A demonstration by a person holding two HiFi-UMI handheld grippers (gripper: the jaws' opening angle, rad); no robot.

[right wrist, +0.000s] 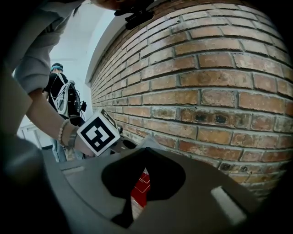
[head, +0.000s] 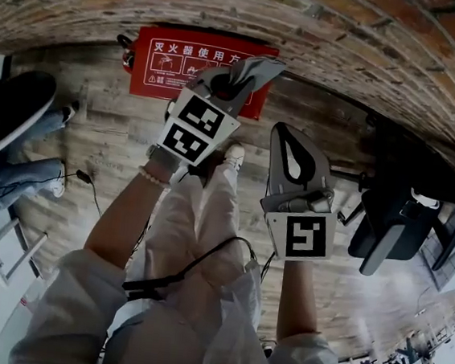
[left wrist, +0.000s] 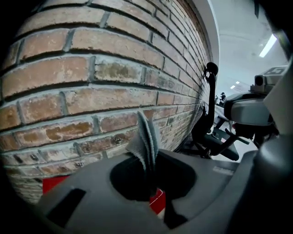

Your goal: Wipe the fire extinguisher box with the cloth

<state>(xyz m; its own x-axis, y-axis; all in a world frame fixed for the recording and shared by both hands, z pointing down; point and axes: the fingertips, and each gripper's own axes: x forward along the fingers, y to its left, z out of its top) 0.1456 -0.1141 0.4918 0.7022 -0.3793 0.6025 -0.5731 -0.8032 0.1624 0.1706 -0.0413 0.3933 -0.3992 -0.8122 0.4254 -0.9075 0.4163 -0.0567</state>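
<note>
**Fire extinguisher box** [head: 183, 67]: one. Red, white print on its face. Stands on the wooden floor [head: 110, 149] at the foot of the brick wall [head: 325, 26].

**Cloth** [head: 257, 67]: one. Grey, folded. Pinched in the left gripper [head: 231, 85], whose jaws are closed tight on it. Loose end fans out past the tips over the box's right end. Contact with the box: cannot tell.

**Grippers:** two.
- Left: as above.
- Right gripper [head: 287, 133]: jaws together with nothing between them. Hangs just right of the left one, short of the box, aimed at the wall.

**Surroundings:**
- One black office chair [head: 392, 227], right of the right gripper, near the wall.
- One thin cable [head: 91, 187], trailing on the floor left of the holder's arm.
- One other person's legs and shoes [head: 26, 172], far left, well apart from the box.
- Holder's own pale trousers [head: 209, 207], under both grippers.

**Edges and room:** wall closes the far side behind the box. Bare boards left of the box. Chair narrows the right side.
</note>
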